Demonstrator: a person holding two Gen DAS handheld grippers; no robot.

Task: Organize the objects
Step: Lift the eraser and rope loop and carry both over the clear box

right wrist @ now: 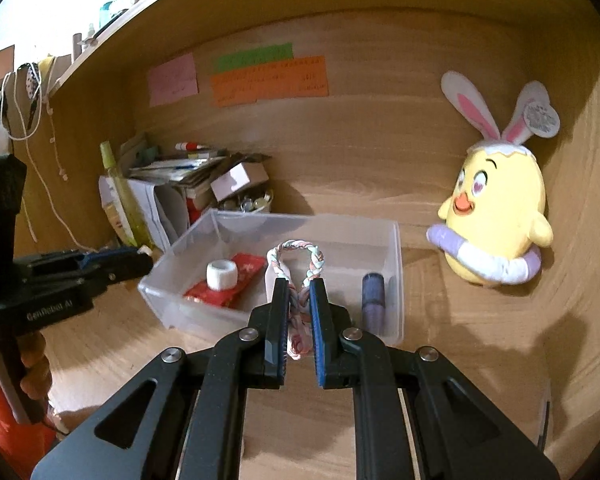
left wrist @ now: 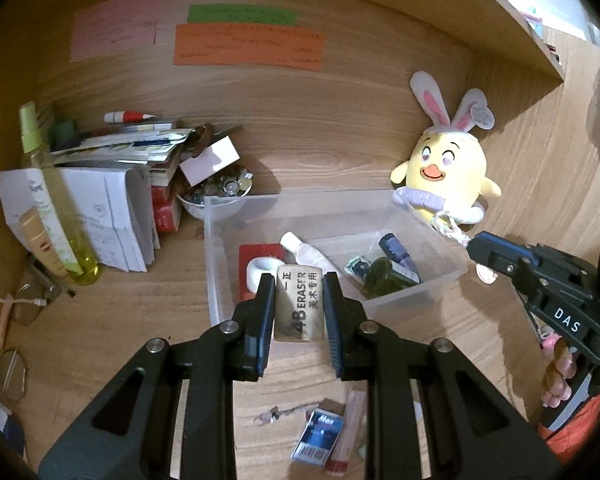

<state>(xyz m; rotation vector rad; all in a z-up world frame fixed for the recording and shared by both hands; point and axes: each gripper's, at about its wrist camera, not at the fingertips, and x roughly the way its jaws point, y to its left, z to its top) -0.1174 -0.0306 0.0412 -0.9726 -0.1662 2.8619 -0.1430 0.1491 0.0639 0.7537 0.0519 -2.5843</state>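
Observation:
My left gripper [left wrist: 299, 280] is shut on a tan 4B eraser [left wrist: 300, 306] and holds it over the near edge of a clear plastic bin [left wrist: 216, 248]. The bin holds a red box [left wrist: 260, 252], a white tape roll [left wrist: 262, 270], a white tube, a purple cylinder [left wrist: 396, 249] and a dark green bottle [left wrist: 384, 276]. My right gripper [right wrist: 299, 285] is shut on a braided pastel cord loop [right wrist: 296, 252] just in front of the same bin [right wrist: 396, 280]. The right gripper also shows in the left wrist view [left wrist: 484, 250], at the bin's right.
A yellow plush chick with rabbit ears [left wrist: 446, 168] stands behind the bin at the right. Papers, books, a bowl of beads [left wrist: 216, 192] and a yellow spray bottle [left wrist: 56, 200] crowd the left. A staples box [left wrist: 318, 436] lies on the desk below my left gripper.

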